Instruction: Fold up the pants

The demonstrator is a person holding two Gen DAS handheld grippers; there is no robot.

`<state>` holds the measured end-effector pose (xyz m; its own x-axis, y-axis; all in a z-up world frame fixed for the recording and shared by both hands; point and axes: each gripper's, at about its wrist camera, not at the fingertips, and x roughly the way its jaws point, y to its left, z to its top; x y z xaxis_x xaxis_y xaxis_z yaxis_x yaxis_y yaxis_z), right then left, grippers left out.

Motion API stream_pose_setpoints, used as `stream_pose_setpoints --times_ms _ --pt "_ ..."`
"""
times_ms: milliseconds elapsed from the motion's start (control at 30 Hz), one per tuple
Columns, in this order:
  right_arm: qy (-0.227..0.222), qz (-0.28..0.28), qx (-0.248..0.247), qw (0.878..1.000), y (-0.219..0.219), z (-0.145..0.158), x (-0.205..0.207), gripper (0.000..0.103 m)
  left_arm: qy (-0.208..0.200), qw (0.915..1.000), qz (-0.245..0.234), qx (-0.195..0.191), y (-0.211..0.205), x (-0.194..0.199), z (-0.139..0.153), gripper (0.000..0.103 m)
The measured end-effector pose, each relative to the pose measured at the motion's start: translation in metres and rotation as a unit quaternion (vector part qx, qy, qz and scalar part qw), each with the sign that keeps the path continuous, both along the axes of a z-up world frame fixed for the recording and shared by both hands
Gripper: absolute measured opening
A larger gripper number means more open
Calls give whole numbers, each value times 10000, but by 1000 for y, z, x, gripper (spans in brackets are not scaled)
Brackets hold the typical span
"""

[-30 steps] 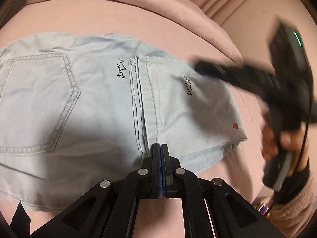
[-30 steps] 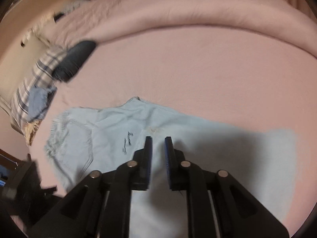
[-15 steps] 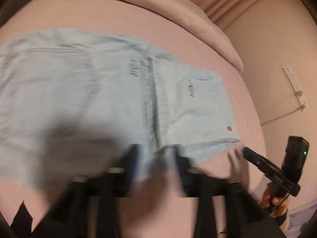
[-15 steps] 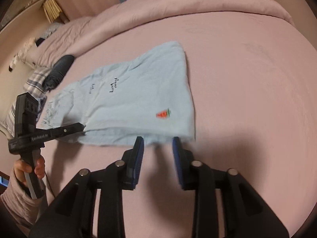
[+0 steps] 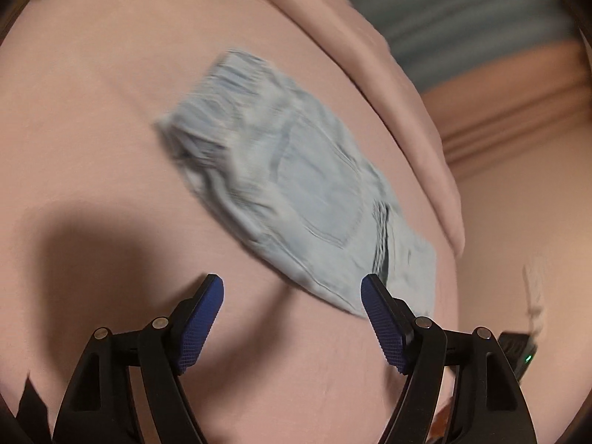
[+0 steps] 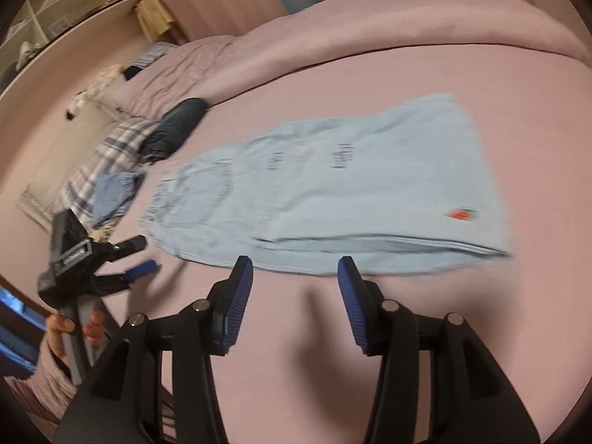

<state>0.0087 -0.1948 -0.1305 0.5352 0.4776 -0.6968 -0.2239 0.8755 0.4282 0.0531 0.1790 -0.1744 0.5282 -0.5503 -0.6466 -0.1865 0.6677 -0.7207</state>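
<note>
- Right wrist view: the pants (image 6: 325,192) lie flat on the pink bed (image 6: 481,314), folded lengthwise into one long strip. The long axis runs from the gathered waistband at the left, near the left tool (image 6: 142,257), to the leg ends at the right.
- Left wrist view shows the same pants (image 5: 296,192) on a diagonal, waistband toward the upper left, the other end at the lower right just past the right-hand finger of the left tool (image 5: 292,307).
- Both tools are spread wide and hold nothing. The right tool (image 6: 296,285) hovers just short of the near long edge of the pants; no contact shows.
- Motion blur smears the cloth in both views; the dark lettering and a small red mark near the leg end cannot be read. A back pocket is faintly visible.
- The person's left hand (image 6: 70,329) grips the left tool's handle, partly cut off by the frame edge.
- Beyond the pants lie a rolled pink duvet (image 6: 370,26), a dark bundle (image 6: 177,129), a plaid cloth (image 6: 107,159) and a blue garment (image 6: 111,192); a shelf unit (image 6: 55,11) and curtains stand behind.
</note>
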Motion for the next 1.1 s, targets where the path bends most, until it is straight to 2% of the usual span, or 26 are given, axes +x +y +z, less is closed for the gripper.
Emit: stream_pose_setpoints --times_ms 67,233,433,500,533,567,600,733,900,967,1100 --pt "68 155 22 9999 21 -2 7 49 40 9996 131 -227 10 1 -5 76" --pt "144 583 22 9982 66 -5 17 49 84 9983 373 -432 24 14 -11 76" --pt "-37 664 -484 9966 94 6 26 49 170 9965 701 -427 21 43 -17 76" --pt "-89 602 -653 9960 96 9 27 49 171 9968 735 -277 14 46 -13 74" --pt "-101 570 -755 9955 98 9 29 49 158 9971 730 -162 12 47 -12 68" --pt "-101 536 -810 9952 98 10 30 49 177 9973 714 85 8 47 -10 46" --pt "-102 493 -884 9948 98 10 32 49 245 9971 664 262 6 47 -11 30" --pt "-73 291 -1107 9934 92 8 36 49 227 9971 694 194 12 43 -13 28" --pt "-44 183 -1089 9939 85 7 37 49 -55 9960 628 626 1 40 7 22" --pt "-22 167 -945 9954 81 7 37 50 -210 9943 552 885 -6 40 18 22" --pt "154 371 -245 9989 75 7 48 49 -451 9892 441 1327 -19 44 33 20"
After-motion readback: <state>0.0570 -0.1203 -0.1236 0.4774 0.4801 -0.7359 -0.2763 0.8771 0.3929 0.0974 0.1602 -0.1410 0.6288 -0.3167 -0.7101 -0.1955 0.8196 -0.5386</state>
